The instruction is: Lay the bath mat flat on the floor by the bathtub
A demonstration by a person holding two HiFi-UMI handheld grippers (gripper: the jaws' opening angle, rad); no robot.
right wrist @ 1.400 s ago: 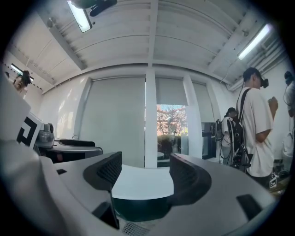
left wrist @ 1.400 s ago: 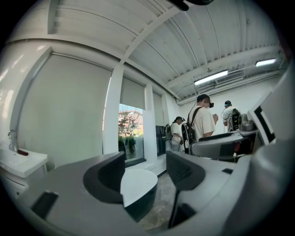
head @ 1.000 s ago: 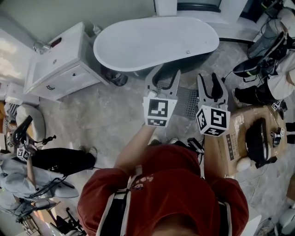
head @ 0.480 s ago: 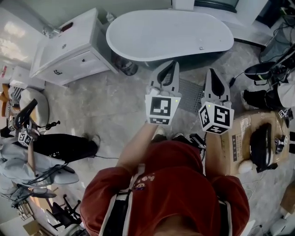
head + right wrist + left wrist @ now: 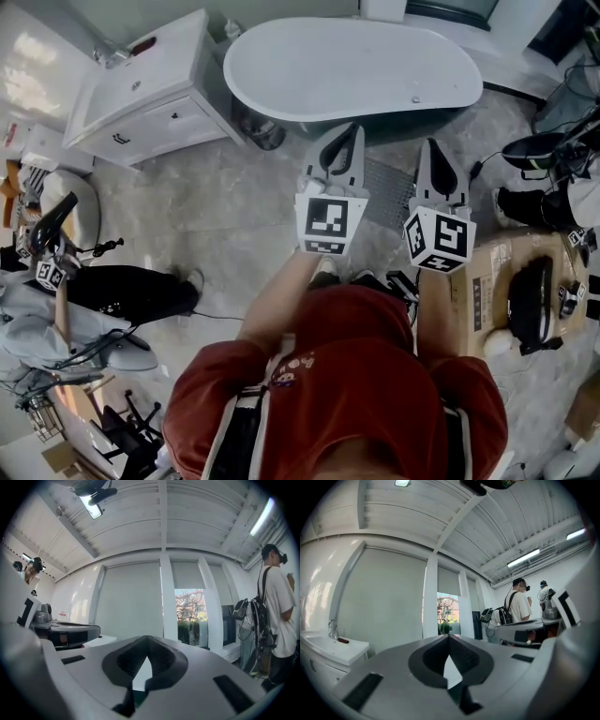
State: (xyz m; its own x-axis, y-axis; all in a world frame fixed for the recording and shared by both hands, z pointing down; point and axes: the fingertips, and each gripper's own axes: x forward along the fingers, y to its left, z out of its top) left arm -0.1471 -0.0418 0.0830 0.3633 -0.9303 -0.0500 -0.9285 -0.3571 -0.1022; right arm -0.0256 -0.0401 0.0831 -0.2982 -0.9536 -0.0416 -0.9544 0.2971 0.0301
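Note:
The grey bath mat (image 5: pixel 382 192) lies on the floor just in front of the white bathtub (image 5: pixel 352 70); both grippers hide part of it. In the head view my left gripper (image 5: pixel 342 133) and right gripper (image 5: pixel 434 150) are held up side by side above the mat, apart from it. Each has its jaws shut with nothing between them. The left gripper (image 5: pixel 449 638) and the right gripper (image 5: pixel 147 640) point level across the room at a pale wall and window. The mat does not show in either gripper view.
A white vanity cabinet (image 5: pixel 141 103) stands left of the tub. At the right, a cardboard box (image 5: pixel 492 281) carries a black device, with cables and gear behind it. A seated person (image 5: pixel 103 305) is at the left. A person with a backpack (image 5: pixel 276 616) stands by the window.
Both grippers' jaws have closed from open, with nothing in them. The head view has shifted slightly, and the grippers stay raised over the mat.

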